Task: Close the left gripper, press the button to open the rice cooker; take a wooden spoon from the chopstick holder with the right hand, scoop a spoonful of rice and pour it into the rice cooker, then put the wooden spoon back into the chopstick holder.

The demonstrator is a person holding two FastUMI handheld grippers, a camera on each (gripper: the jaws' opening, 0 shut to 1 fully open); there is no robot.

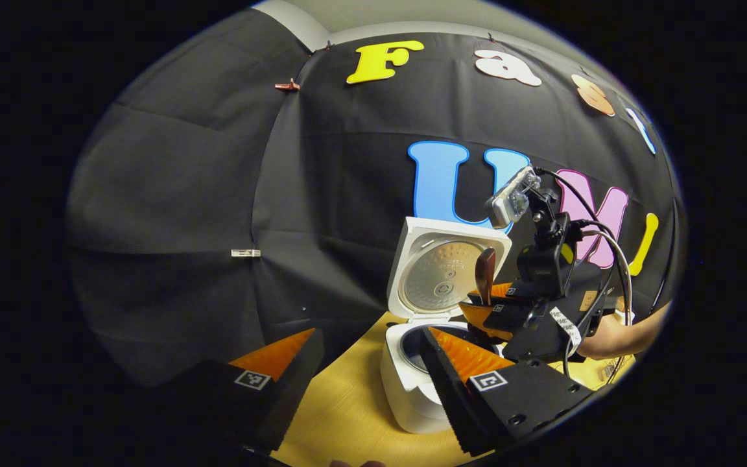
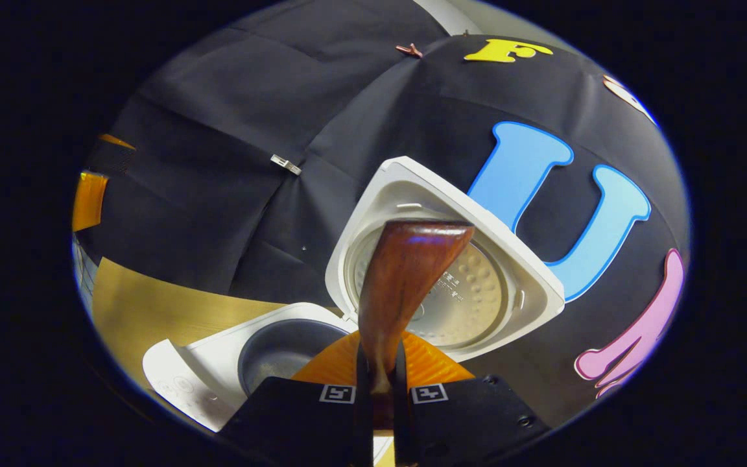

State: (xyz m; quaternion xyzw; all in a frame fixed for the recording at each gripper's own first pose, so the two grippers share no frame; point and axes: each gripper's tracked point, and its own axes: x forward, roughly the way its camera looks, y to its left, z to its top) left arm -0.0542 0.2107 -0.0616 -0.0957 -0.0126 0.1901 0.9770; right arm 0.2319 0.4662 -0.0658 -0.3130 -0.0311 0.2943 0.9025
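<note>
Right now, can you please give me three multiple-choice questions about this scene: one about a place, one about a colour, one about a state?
1. Where is the spoon?
A. Lying on the table
B. Held in the right tool
C. Inside the pot

2. What colour is the outside of the rice cooker?
A. White
B. Red
C. Green

3. How is the cooker's lid?
A. Shut
B. Taken off and lying on the table
C. Open, standing up

Answers:
1 B: the right tool has both fingers pressing on the handle.
2 A: its body and lid rim are white.
3 C: the lid stands up behind the open pot.
</note>
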